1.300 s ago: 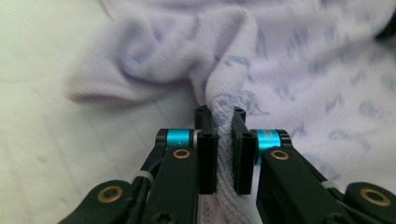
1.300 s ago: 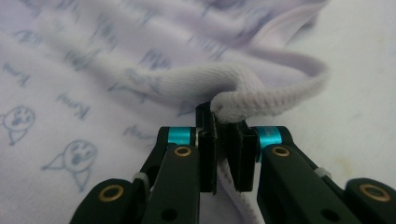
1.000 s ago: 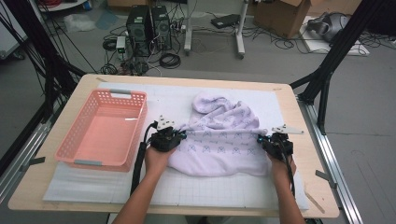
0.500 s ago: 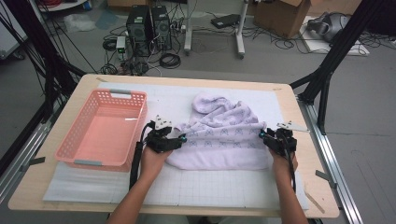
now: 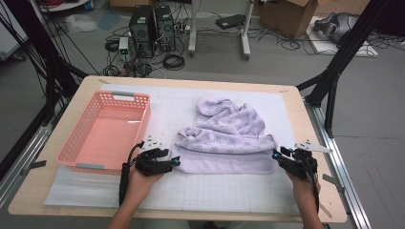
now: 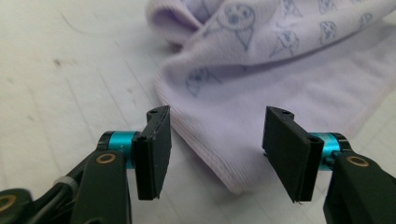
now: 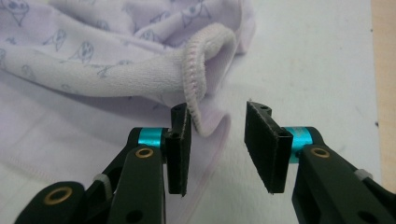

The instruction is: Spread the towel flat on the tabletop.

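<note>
Both hand-held grippers have pulled back off the lilac towel point(image 5: 229, 143), its near edge now folded over. The left hand-held gripper point(image 6: 215, 154) and right hand-held gripper point(image 7: 217, 149) have just been opening and stand spread, pinching nothing. That fold looks finished.

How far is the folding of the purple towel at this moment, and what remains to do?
Done: the lilac towel lies folded over on the white mat, its upper layer bunched. In hand: nothing; the left gripper and right gripper have just been opening, and both stand open at the towel's near corners, pads off the cloth. Left, probably: another fold, then perhaps the pink basket, which holds nothing.
</note>
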`<state>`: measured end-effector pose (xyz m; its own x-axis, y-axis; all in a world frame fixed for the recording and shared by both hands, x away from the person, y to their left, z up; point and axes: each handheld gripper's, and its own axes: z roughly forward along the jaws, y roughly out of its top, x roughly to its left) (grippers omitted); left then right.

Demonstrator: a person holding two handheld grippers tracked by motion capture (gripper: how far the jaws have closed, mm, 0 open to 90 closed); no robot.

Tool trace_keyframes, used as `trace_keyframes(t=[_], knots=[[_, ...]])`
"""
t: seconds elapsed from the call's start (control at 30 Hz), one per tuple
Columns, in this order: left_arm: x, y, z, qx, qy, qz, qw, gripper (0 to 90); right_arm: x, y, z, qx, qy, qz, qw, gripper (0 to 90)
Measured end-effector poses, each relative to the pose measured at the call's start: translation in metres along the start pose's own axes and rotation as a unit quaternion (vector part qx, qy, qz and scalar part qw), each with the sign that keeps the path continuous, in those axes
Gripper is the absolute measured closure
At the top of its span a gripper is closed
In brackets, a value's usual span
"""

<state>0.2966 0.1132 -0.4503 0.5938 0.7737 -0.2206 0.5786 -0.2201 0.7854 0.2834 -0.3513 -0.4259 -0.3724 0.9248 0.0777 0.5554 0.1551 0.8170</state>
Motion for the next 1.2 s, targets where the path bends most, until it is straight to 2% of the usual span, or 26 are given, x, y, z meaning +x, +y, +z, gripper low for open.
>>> trace_keyframes(t=[0.07, 0.1, 0.17, 0.2, 0.23, 0.3, 0.33, 0.37, 0.4, 0.43, 0.47, 0.63, 0.83, 0.97, 1.2], knots=[[-0.006, -0.002, 0.002, 0.000, 0.010, 0.014, 0.9999, 46.6, 0.001, -0.004, -0.003, 0.012, -0.001, 0.000, 0.9999, 62.6], [-0.007, -0.003, 0.001, 0.004, 0.009, 0.020, 0.9998, 52.0, 0.002, -0.006, -0.005, 0.021, 0.000, 0.004, 0.9998, 62.8], [-0.011, -0.004, 0.000, 0.009, 0.011, 0.032, 0.9994, 76.7, 0.003, -0.010, -0.005, 0.044, 0.008, 0.011, 0.9990, 62.0], [-0.014, -0.005, 0.000, 0.007, 0.015, 0.032, 0.9994, 82.2, 0.004, -0.014, -0.004, 0.050, 0.015, 0.012, 0.9986, 61.4], [-0.015, -0.006, 0.000, 0.006, 0.014, 0.031, 0.9994, 83.5, 0.005, -0.018, -0.003, 0.056, 0.018, 0.008, 0.9982, 60.1], [-0.018, -0.008, -0.003, 0.006, 0.014, 0.026, 0.9996, 84.0, 0.010, -0.025, 0.002, 0.070, 0.014, -0.006, 0.9974, 59.4], [-0.018, -0.010, -0.004, 0.005, 0.012, 0.025, 0.9996, 84.0, 0.013, -0.026, 0.001, 0.063, 0.007, -0.010, 0.9980, 60.5], [-0.019, -0.012, -0.007, 0.005, 0.012, 0.024, 0.9996, 84.1, 0.013, -0.027, 0.000, 0.063, 0.006, -0.011, 0.9980, 65.9], [-0.020, -0.014, -0.010, 0.005, 0.010, 0.022, 0.9997, 84.1, 0.014, -0.027, -0.002, 0.066, 0.008, -0.014, 0.9977, 78.7], [-0.021, -0.016, -0.012, 0.004, 0.008, 0.022, 0.9997, 84.1, 0.015, -0.028, -0.004, 0.068, 0.019, -0.012, 0.9974, 82.2], [-0.021, -0.019, -0.015, 0.004, 0.007, 0.022, 0.9997, 84.0, 0.016, -0.030, -0.005, 0.066, 0.018, -0.018, 0.9975, 85.2], [-0.026, -0.032, -0.030, 0.000, 0.000, 0.011, 0.9999, 84.0, 0.023, -0.038, -0.020, 0.073, 0.028, -0.022, 0.9967, 87.0], [-0.037, -0.050, -0.049, -0.007, -0.005, 0.001, 1.0000, 84.0, 0.033, -0.052, -0.041, 0.078, 0.040, -0.037, 0.9955, 87.1], [-0.046, -0.064, -0.063, -0.009, -0.011, -0.005, 0.9999, 84.0, 0.038, -0.064, -0.059, 0.077, 0.052, -0.035, 0.9951, 87.2], [-0.066, -0.088, -0.084, -0.009, -0.017, 0.002, 0.9998, 84.0, 0.049, -0.084, -0.094, 0.080, 0.067, -0.049, 0.9934, 87.3]])
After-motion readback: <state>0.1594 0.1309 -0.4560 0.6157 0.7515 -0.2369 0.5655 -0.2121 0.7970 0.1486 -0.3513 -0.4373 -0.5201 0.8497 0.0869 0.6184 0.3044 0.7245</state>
